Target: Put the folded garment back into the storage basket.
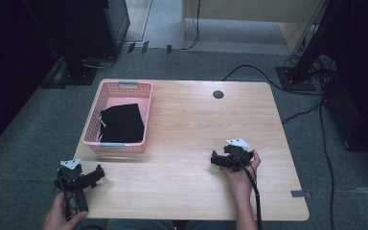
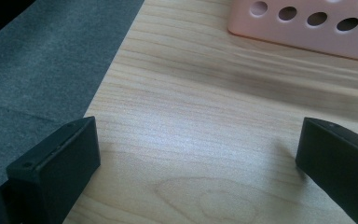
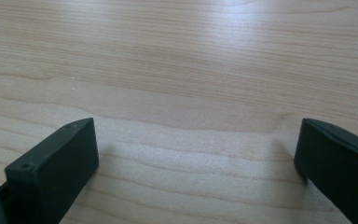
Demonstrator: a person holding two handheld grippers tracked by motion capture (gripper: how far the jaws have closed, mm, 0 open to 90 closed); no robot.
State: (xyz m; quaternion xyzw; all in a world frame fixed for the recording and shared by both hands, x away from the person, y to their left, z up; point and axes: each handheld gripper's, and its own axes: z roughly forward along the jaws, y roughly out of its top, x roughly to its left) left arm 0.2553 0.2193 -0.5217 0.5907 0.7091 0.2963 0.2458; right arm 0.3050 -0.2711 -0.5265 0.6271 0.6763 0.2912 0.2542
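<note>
Table [image 1: 187, 129]: light wood, rounded corners, a dark round grommet [image 1: 218, 94] near its far edge. Grey carpet all round.

Basket [image 1: 146, 122]: pink plastic, perforated walls, standing on the table's far left part. Its near wall crosses the top right corner of the left gripper view [image 2: 307, 23], with a row of oval holes.

Cloth [image 1: 122, 123]: black, folded or bunched, lying inside the basket and covering most of its floor; a small white tag or edge shows at the cloth's left side.

Left gripper [image 1: 98, 172]: held in the person's left hand [image 1: 62, 215] at the table's near left corner, just nearer than the basket and apart from it. Jaws spread wide, nothing between them; in the left gripper view [image 2: 198, 149] bare wood lies between the two black jaws, and the table's left edge with carpet runs past the left jaw.

Right gripper [image 1: 214, 160]: held in the person's right hand [image 1: 242, 175] on the table's near right part, well apart from the basket, pointing left toward the table's middle. Jaws spread wide, empty; in the right gripper view [image 3: 196, 149] they sit low over bare wood grain.

Cable [image 1: 255, 191]: black, trailing from the right gripper over the table's near edge.
</note>
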